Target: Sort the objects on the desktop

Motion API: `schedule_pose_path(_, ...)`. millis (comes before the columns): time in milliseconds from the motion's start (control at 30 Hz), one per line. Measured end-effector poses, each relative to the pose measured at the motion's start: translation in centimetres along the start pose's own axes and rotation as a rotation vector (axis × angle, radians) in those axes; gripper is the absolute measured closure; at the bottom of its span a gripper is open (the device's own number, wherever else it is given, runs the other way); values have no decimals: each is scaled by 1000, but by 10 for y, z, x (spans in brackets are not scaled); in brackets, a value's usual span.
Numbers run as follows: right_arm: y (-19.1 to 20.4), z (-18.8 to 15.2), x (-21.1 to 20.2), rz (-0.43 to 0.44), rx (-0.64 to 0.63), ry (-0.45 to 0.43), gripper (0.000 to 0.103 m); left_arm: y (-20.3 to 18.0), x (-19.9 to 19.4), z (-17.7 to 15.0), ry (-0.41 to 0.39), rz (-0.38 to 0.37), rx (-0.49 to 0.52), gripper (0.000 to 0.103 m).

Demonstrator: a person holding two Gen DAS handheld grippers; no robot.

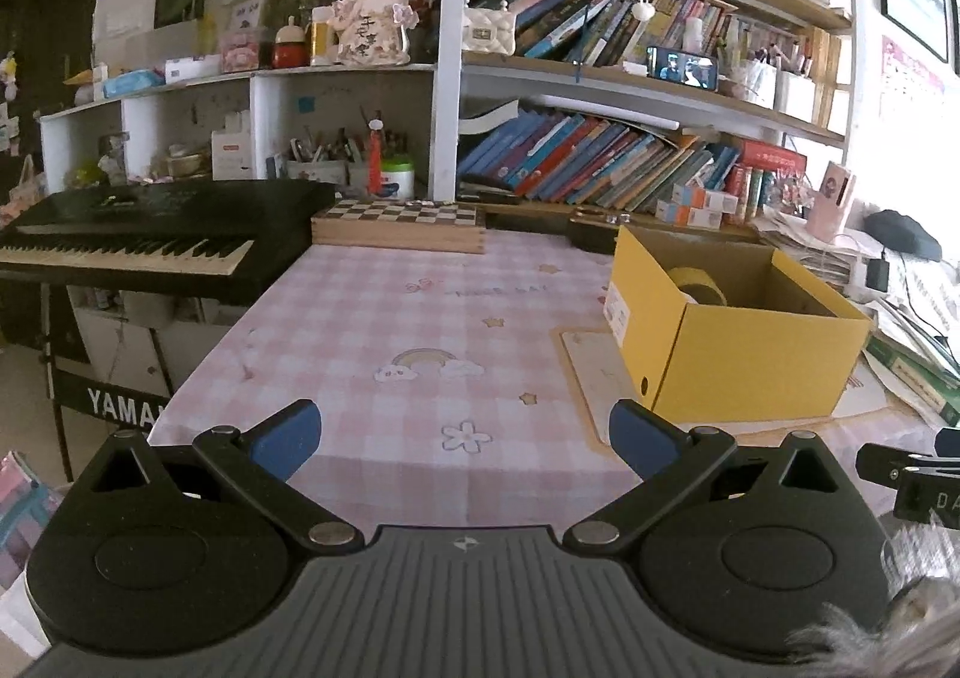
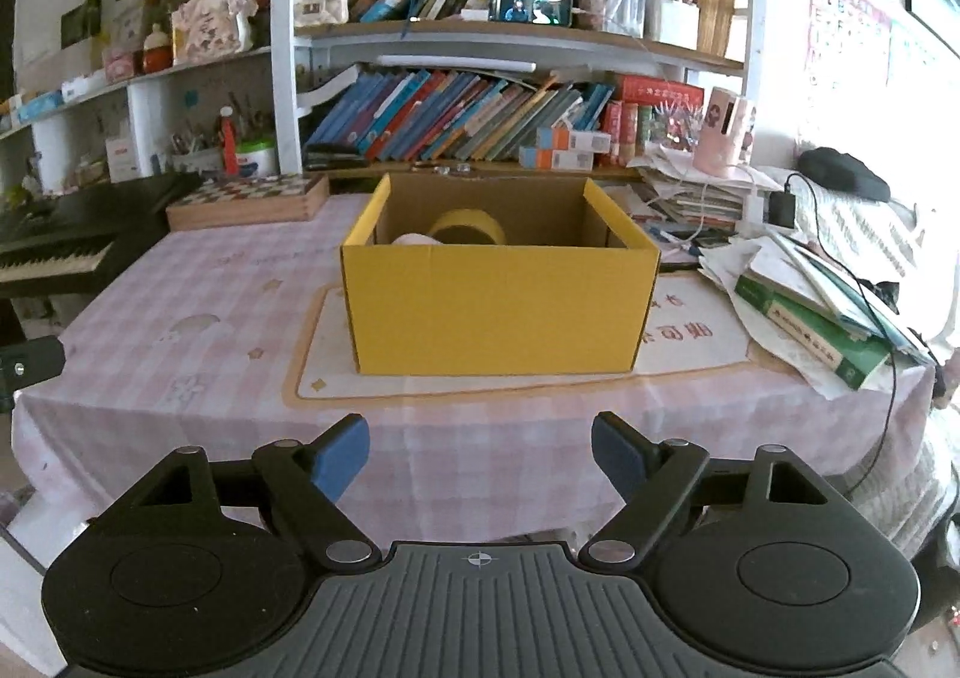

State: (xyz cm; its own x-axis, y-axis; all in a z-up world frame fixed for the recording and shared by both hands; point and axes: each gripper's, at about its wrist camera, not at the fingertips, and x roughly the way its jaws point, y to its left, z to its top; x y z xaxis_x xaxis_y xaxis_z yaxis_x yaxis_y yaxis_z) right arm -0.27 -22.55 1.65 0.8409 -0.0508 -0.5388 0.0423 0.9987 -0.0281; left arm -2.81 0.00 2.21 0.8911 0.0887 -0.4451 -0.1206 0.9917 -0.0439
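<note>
The yellow cardboard box point(image 2: 498, 312) sits mid-frame in my right wrist view, on a cream mat on the pink checked bench point(image 2: 180, 342), and at the right of my left wrist view. Inside it, against the far wall, a roll of yellow tape point(image 2: 468, 228) stands on edge with something pale just to its left; I cannot tell what that is. The cloth in front of the box looks bare, so I judge the sorting is nearly or fully done.

My right gripper point(image 2: 480, 459) hangs at the lower edge of the frame over the near side of the bench, jaws spread with nothing between them. My left gripper point(image 1: 465, 441) is the same in its own view: jaws spread wide, empty, over bare cloth.

To finish well, I should scan the papers and green book point(image 2: 810, 330) at the right edge for anything loose, keep both jaws wide on approach, and steer clear of the black cable point(image 2: 888, 354) trailing there.
</note>
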Motion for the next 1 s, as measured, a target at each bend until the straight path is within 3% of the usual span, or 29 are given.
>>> schedule_pose_path(233, 4, -15, -12, 3, 3, 29, 16, 0, -11, -12, 35, -9, 21, 0)
schedule_pose_path(567, 10, -27, -17, 10, 0, 76, 5, -3, -20, -21, 71, 19, 64, 0)
schedule_pose_path(1000, 16, -29, -13, 14, -16, 111, 4, -4, -14, -25, 133, 40, 89, 0)
